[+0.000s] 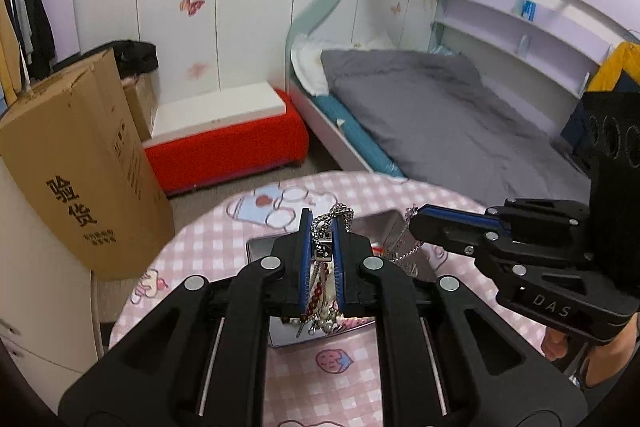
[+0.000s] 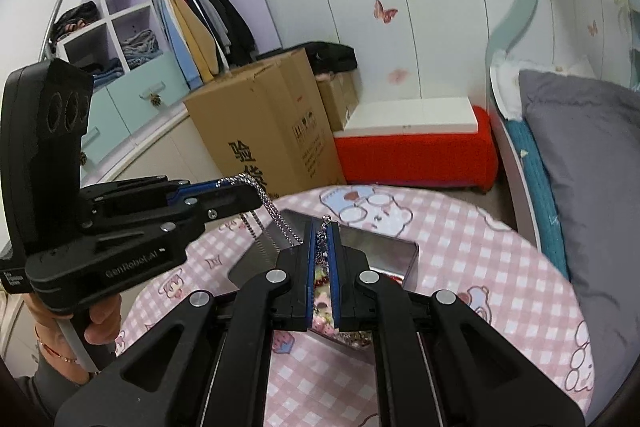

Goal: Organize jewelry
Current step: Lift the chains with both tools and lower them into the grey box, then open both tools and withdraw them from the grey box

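Observation:
My left gripper (image 1: 323,223) is shut on a thick silver chain (image 1: 340,213) that loops over its fingertips. It hangs above an open metal tin (image 1: 260,247) on the pink checked table (image 1: 192,251). Red beads and pearls (image 1: 318,293) lie in the tin below the jaws. From the right, my right gripper (image 1: 414,221) comes in shut on a thin silver chain (image 1: 406,247) that dangles toward the tin. In the right wrist view, the right gripper (image 2: 323,227) pinches that thin chain (image 2: 326,221) over the tin (image 2: 400,255), and the left gripper (image 2: 256,193) holds the thick chain (image 2: 276,217) at the left.
A tall cardboard box (image 1: 80,163) stands on the floor left of the table, with a red bench (image 1: 228,151) behind it. A bed with a grey cover (image 1: 440,115) lies to the right. A hand (image 2: 100,323) holds the left gripper's handle.

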Tool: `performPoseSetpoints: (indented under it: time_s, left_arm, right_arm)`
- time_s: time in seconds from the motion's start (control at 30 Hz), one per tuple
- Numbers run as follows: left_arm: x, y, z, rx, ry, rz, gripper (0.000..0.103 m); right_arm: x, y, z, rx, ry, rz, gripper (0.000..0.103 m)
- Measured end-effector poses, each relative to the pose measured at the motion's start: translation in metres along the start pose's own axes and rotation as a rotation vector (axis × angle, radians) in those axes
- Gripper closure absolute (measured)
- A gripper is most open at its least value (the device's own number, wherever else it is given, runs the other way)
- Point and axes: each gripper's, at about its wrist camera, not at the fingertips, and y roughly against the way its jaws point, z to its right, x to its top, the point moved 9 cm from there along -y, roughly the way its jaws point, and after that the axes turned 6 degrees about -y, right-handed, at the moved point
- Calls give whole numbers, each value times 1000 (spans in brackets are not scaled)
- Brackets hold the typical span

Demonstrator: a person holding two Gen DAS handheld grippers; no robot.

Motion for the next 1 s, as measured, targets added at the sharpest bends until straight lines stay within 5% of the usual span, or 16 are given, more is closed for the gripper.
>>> performPoseSetpoints:
  time_s: [0.77, 0.83, 0.87, 0.9, 1.0]
  left_arm:
    - [-45, -35, 2, -7, -4, -175, 92]
    - [-48, -35, 3, -12, -3, -185, 87]
    - [-50, -34, 3, -11, -1, -184, 69]
    - [-49, -32, 3, -10, 2, -179, 38]
    - [-44, -21, 2, -8, 16, -127, 32]
  right_arm:
    - [-13, -23, 10, -24, -56, -53, 96]
    - [-11, -21, 10, -28, -63, -41, 95]
    - [-10, -20, 10, -27, -68, -40, 95]
    - [-10, -19, 11, -29, -71, -39, 95]
    - [-10, -14, 10, -34, -71, -36, 91]
